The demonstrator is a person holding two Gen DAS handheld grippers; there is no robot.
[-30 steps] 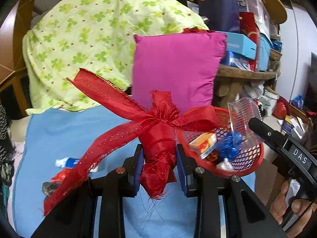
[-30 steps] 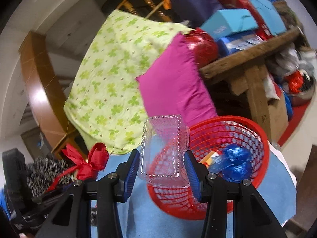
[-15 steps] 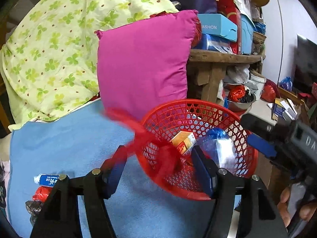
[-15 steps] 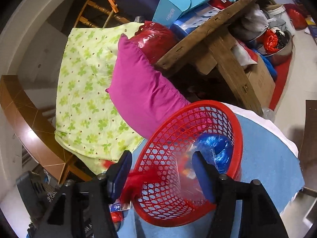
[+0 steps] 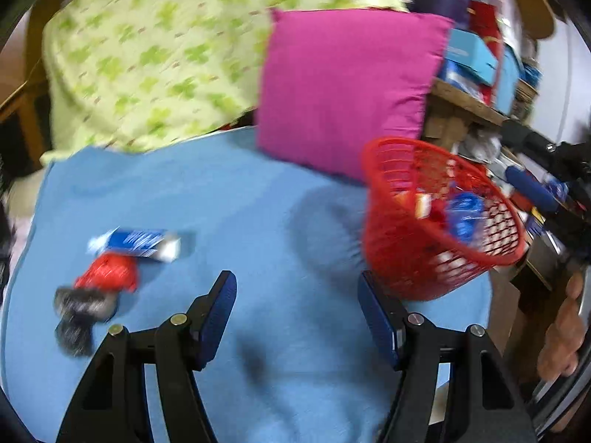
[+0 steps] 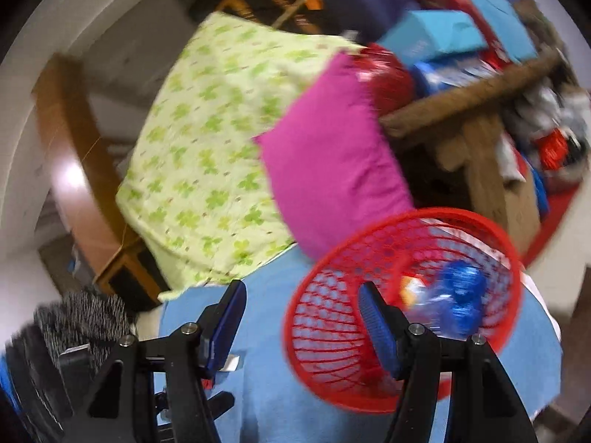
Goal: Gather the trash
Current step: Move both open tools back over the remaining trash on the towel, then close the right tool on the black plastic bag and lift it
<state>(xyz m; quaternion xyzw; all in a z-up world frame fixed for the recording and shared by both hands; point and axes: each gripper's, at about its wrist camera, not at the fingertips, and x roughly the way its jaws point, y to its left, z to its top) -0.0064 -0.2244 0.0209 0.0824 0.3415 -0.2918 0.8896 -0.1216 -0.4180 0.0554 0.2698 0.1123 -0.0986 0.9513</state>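
Basket part filled, both grippers empty

The red basket, at the right of the left-wrist view, already holds several scraps. Still lying on the blue cloth at lower left: a blue-white wrapper, a red wrapper and a dark scrap. Left gripper and right gripper both stand wide with nothing between the jaws.

Pink cushion against green clover-print blanket, blue cloth below, cluttered wooden shelf beside.
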